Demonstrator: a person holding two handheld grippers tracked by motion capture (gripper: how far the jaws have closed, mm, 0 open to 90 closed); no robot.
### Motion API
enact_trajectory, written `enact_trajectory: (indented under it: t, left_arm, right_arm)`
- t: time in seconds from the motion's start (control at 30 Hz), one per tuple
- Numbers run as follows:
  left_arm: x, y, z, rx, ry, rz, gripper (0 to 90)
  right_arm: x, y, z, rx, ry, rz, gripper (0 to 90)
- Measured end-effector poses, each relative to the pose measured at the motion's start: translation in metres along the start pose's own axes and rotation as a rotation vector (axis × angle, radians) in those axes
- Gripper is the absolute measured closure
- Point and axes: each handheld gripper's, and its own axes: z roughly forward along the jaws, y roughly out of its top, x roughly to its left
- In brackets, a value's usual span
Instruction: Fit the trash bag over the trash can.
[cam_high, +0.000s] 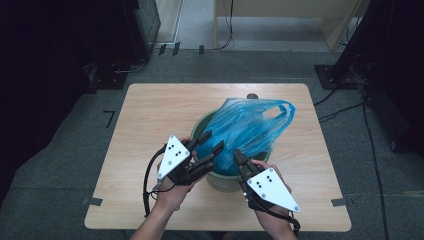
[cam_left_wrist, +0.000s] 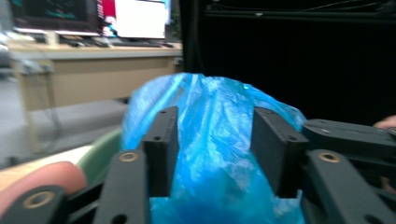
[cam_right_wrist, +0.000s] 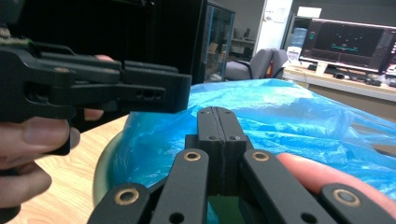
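Black two-jaw left hand-held gripper and right hand-held gripper: dotted white triangular top plates, brass-coloured pivot screws, trailing black cables.

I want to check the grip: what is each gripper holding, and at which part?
The left gripper stands open around the blue plastic bag, not clearly pressing it. The right gripper is shut; whether it pinches the bag's near edge cannot be told.
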Motion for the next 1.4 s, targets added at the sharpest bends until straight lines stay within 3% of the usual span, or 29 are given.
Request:
enact_trajectory:
  t: [0.1,0.13,0.2,0.27,0.37,0.47,0.67,0.83,0.97,1.1,1.27,1.33,1.4]
  left_arm:
    - [0.000,-0.006,-0.001,0.025,-0.010,0.011,76.7]
    - [0.000,-0.008,-0.002,0.028,-0.005,0.012,86.7]
    - [0.001,-0.011,-0.005,0.026,0.007,0.009,89.6]
    - [0.006,-0.015,-0.011,0.008,0.016,-0.018,90.0]
    - [0.011,-0.021,-0.016,-0.008,0.033,-0.051,90.0]
    - [0.013,-0.023,-0.017,-0.009,0.045,-0.058,90.0]
    - [0.020,-0.032,-0.020,-0.014,0.058,-0.078,90.0]
    - [0.024,-0.035,-0.020,-0.021,0.061,-0.080,90.0]
    - [0.026,-0.037,-0.022,-0.030,0.068,-0.073,90.0]
    - [0.028,-0.040,-0.024,-0.041,0.065,-0.073,90.0]
    - [0.029,-0.041,-0.025,-0.048,0.058,-0.059,90.0]
    - [0.029,-0.042,-0.026,-0.051,0.057,-0.052,90.0]
    - [0.029,-0.043,-0.026,-0.053,0.056,-0.045,90.0]
  right_arm:
    - [0.001,-0.001,-0.003,-0.010,0.009,0.009,90.0]
    - [0.002,-0.001,-0.004,-0.011,0.012,-0.005,90.0]
    - [0.003,-0.001,-0.004,-0.012,0.010,-0.009,90.0]
    - [0.002,0.000,-0.005,-0.012,0.019,0.000,88.2]
    - [0.000,0.000,-0.006,-0.001,0.040,0.006,73.4]
    - [-0.005,0.001,-0.007,0.000,0.019,0.015,58.4]
    - [-0.032,0.005,-0.013,-0.029,-0.085,0.047,53.8]
    - [-0.066,0.005,-0.015,-0.014,-0.195,0.116,53.8]
    - [-0.087,-0.005,-0.010,0.038,-0.274,0.158,53.6]
    - [-0.100,-0.017,-0.001,0.081,-0.270,0.239,53.0]
    - [-0.105,-0.023,0.009,0.088,-0.241,0.338,52.7]
    - [-0.107,-0.022,0.013,0.099,-0.254,0.374,49.3]
    - [-0.111,-0.019,0.016,0.094,-0.267,0.444,48.4]
